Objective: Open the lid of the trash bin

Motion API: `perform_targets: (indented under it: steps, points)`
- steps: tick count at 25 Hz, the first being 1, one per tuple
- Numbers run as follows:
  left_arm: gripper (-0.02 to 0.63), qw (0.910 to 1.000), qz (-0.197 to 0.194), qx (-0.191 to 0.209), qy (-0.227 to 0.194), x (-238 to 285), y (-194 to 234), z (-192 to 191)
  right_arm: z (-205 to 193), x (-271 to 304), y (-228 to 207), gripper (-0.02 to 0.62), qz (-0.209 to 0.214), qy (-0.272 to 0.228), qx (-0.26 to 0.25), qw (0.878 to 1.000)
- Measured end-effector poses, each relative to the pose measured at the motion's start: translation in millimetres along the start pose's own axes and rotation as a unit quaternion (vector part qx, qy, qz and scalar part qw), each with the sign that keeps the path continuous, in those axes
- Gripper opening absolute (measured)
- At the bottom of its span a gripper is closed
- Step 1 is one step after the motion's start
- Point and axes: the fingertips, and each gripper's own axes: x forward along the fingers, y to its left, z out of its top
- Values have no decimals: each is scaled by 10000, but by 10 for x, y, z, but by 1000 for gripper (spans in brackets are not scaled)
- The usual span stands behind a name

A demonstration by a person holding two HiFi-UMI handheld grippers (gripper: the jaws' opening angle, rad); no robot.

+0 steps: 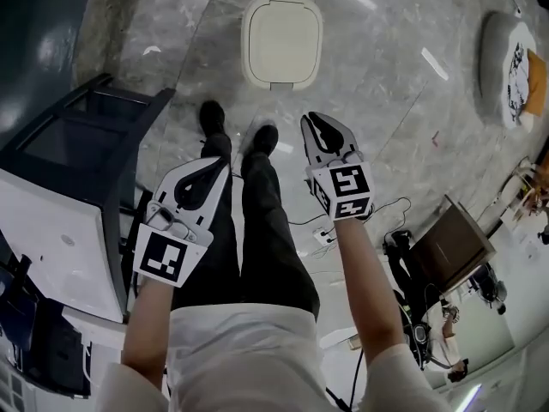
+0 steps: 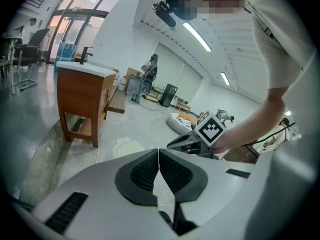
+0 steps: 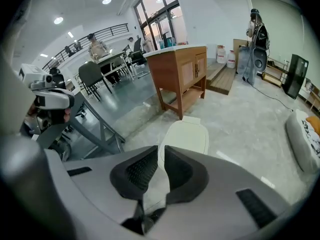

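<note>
- Locates the trash bin [image 1: 282, 41] on the grey stone floor [image 1: 386, 84], ahead of the person's shoes [image 1: 212, 115], well apart from both tongs.
- Records the lid [image 1: 283, 37] as cream, rounded-square, lying flat and closed on the bin.
- Finds the left tongs [image 1: 223, 165] held low over the person's left leg, pointing forward; marker cube [image 1: 163, 257] at the wrist end.
- Confirms in the left gripper view the left tongs [image 2: 159, 152] clenched: pad tips touching, nothing between them.
- Shows the bin [image 2: 129, 147] there too, on the floor beyond and left of the tips.
- Finds the right tongs [image 1: 310, 120] held slightly further forward, just beside the right shoe, with marker cube [image 1: 343, 192] behind.
- Confirms in the right gripper view the right tongs [image 3: 161, 152] parted by a narrow slit only, gripping nothing.
- Places the bin [image 3: 187, 136] straight beyond that slit, not touched.
- Notes a wooden cabinet [image 3: 179, 70] standing past the bin.
- Notes a dark metal frame [image 1: 86, 136] at the person's left.
- Notes a pale floor cushion [image 1: 512, 71] far right.
</note>
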Motion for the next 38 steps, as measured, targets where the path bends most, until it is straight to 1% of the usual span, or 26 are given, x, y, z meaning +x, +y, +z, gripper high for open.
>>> perform_targets:
  steps: [6, 8, 11, 13, 17, 23, 29, 38]
  points:
    - [18, 9998, -18, -177, 58, 245, 99, -267, -265, 420, -106, 38, -34, 183, 91, 9998]
    - [18, 9998, -46, -132, 106, 328, 132, -369, -341, 556, -130, 38, -34, 224, 125, 9997]
    - [18, 9997, -147, 108, 145, 446, 154, -498, -480, 756, -167, 38, -54, 288, 146, 9995]
    - [18, 9996, -168, 177, 153, 509, 154, -564, -587, 877, -201, 38, -73, 349, 164, 9992]
    - [18, 9998, -150, 78, 139, 615, 159, -685, -813, 1072, -264, 38, -163, 487, 256, 9984]
    - [18, 9993, -290, 18, 217, 719, 124, -850, -1078, 1310, -329, 38, -395, 601, 416, 9965]
    - [18, 9990, -277, -116, 327, 754, 146, -997, -1226, 1501, -413, 38, -580, 669, 602, 9942]
    - [18, 9985, -257, -204, 433, 787, 241, -1093, -1343, 1697, -482, 52, -655, 848, 513, 9929]
